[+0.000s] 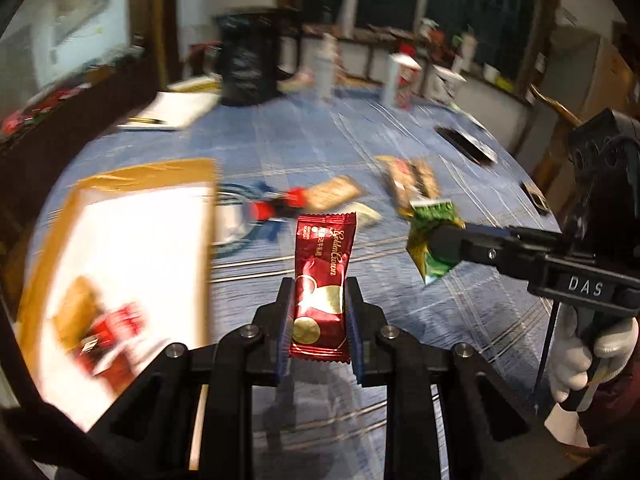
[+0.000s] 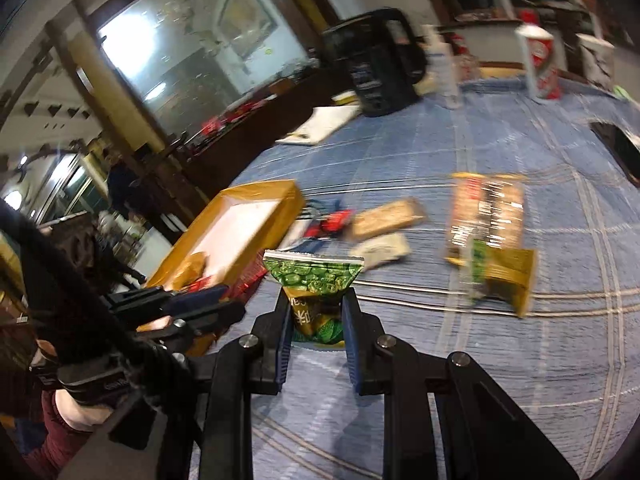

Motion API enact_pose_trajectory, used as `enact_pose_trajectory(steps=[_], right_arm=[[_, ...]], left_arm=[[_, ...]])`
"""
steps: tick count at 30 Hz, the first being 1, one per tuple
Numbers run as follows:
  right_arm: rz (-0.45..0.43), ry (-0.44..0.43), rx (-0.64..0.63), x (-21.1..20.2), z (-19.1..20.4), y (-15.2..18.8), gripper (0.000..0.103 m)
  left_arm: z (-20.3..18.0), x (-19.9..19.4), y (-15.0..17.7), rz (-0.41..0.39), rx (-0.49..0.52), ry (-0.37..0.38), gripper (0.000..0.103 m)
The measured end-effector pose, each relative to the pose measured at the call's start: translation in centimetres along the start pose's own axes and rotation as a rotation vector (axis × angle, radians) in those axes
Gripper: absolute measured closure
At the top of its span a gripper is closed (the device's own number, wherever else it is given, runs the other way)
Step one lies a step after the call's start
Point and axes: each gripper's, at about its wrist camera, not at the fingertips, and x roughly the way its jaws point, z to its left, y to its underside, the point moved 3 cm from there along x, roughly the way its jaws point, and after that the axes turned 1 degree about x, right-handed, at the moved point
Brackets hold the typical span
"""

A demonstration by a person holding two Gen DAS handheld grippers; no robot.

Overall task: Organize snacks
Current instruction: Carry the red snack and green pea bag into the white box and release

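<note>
My left gripper is shut on a red Golden Crown snack packet, held upright above the blue tablecloth. My right gripper is shut on a green-and-gold snack packet; it also shows in the left wrist view at the right. A yellow-rimmed box with a white inside lies at the left, with snacks in it; it also shows in the right wrist view. Loose snacks lie on the cloth: a tan packet, a brown packet, a green-gold packet.
A black kettle stands at the back. White paper cups and a white bottle stand at the far side. A notepad with a pen and a dark phone lie on the table.
</note>
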Motion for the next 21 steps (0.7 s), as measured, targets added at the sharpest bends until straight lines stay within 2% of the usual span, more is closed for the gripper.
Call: enact_pose_trajectory(steps=[5, 10, 15, 21], right_arm=[[0.056, -0.070, -0.062, 2.9, 5.5, -0.2, 0.081], [0.114, -0.079, -0.116, 6.0, 10.0, 0.1, 0.081], [0.173, -0.064, -0.140, 9.5, 13.0, 0.3, 0.081], [0.234, -0.006, -0.172, 14.8, 15.3, 0.0, 0.081]], left_arm=[[5.4, -2.7, 2.0, -0.039, -0.128, -0.061, 0.077], [10.6, -3.2, 4.5, -0.045, -0.250, -0.099, 0.077], [15.1, -2.5, 6.6, -0.030, -0.364, -0.112, 0.077], [17.7, -2.1, 8.1, -0.036, -0.442, -0.107, 0.077]])
